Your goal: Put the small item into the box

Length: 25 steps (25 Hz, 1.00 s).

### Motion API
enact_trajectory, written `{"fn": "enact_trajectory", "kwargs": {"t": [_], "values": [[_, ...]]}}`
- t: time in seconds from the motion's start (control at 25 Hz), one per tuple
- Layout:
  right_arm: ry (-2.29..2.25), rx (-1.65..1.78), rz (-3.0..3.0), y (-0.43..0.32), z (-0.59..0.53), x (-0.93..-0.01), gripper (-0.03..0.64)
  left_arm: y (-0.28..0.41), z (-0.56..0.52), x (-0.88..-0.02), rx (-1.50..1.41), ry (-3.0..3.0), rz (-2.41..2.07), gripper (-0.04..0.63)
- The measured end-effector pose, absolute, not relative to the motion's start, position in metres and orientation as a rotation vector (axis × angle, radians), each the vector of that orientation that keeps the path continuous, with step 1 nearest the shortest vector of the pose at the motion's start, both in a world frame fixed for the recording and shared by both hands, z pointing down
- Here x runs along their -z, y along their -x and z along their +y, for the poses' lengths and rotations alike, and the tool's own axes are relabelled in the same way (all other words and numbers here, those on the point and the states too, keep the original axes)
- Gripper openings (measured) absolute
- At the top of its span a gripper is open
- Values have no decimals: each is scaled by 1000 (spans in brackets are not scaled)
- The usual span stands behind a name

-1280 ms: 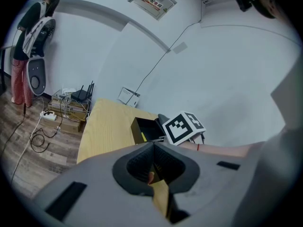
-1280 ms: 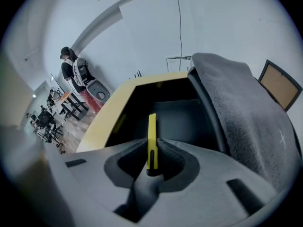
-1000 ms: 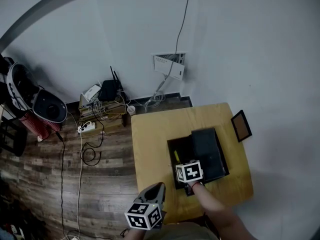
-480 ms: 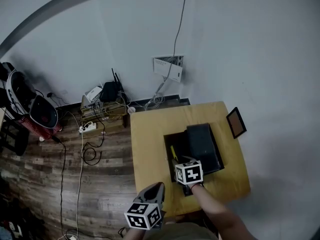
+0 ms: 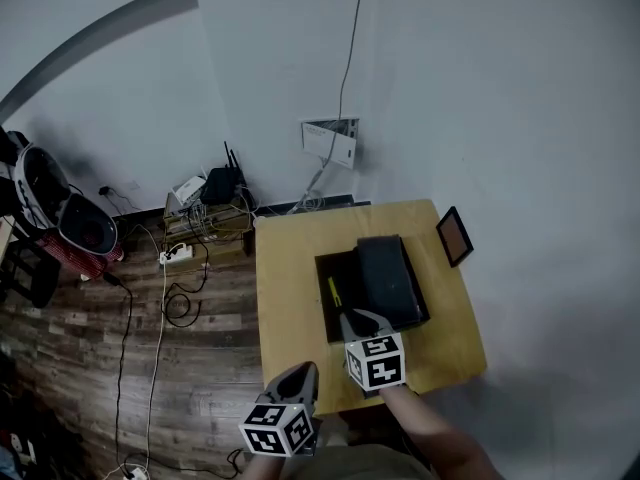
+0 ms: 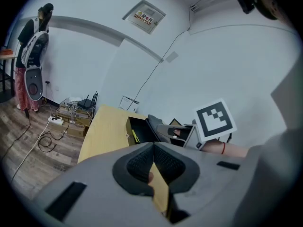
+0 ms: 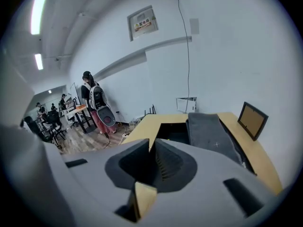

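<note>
Firstly, table: we record a square light wooden table set against a white wall, seen steeply from above in the head view.
Box: a black rectangular open box rests on the middle of the table. A dark grey padded lid covers its right part, and the left part lies uncovered.
Small item: a slim yellow stick-shaped item lies inside the uncovered left part of the box, close beside the lid's edge. The left gripper view shows this item on the box floor, touched by neither gripper.
Right gripper: the right gripper hangs over the near edge of the box, tips pointing into it. In the right gripper view this gripper has its jaws a narrow slit apart and closing, with nothing between them.
Left gripper: the left gripper is held over the table's near-left corner, well apart from the box. In the left gripper view this gripper has its jaws meeting at the tips and holds nothing.
Frame: a small dark-framed brown panel stands at the table's right edge, apart from the box.
Floor: we note a dark wood-plank floor with cables and a black router by the wall.
</note>
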State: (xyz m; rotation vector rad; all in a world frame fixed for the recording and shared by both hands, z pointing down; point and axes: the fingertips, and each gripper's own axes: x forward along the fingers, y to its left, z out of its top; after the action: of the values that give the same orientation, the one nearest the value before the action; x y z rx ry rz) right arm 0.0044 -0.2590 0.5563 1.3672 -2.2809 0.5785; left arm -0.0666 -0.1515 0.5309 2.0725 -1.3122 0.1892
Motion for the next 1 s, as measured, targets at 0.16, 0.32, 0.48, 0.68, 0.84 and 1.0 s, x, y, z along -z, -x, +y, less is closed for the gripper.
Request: {"fn": "enact_trajectory", "kwargs": {"t": [0.16,0.32,0.48,0.68,0.84,1.0], "values": [[-1385,-553,-2366,-7,-228,-527,20,62,-128,-526,-178,-2077,-1333,3],[-1396,-536,-2430,-12,-193,-504,12,55,-104,-522,-171,-2088,-1337,3],[-1417,-505,-2480,-21,-158,-488,6,49,-82,-518,-160,-2104,-1341,3],[-1418,-481,-2535,-32,-113,-474,3,43,-54,-513,-139,-2123,-1346,3],[-1417,-473,-2571,-41,-83,-464,3,36,-36,-508,-131,-2141,-1345,3],[-1421,-472,-2595,-48,-57,-461,3,30,-17,-505,-132,-2155,-1343,3]]}}
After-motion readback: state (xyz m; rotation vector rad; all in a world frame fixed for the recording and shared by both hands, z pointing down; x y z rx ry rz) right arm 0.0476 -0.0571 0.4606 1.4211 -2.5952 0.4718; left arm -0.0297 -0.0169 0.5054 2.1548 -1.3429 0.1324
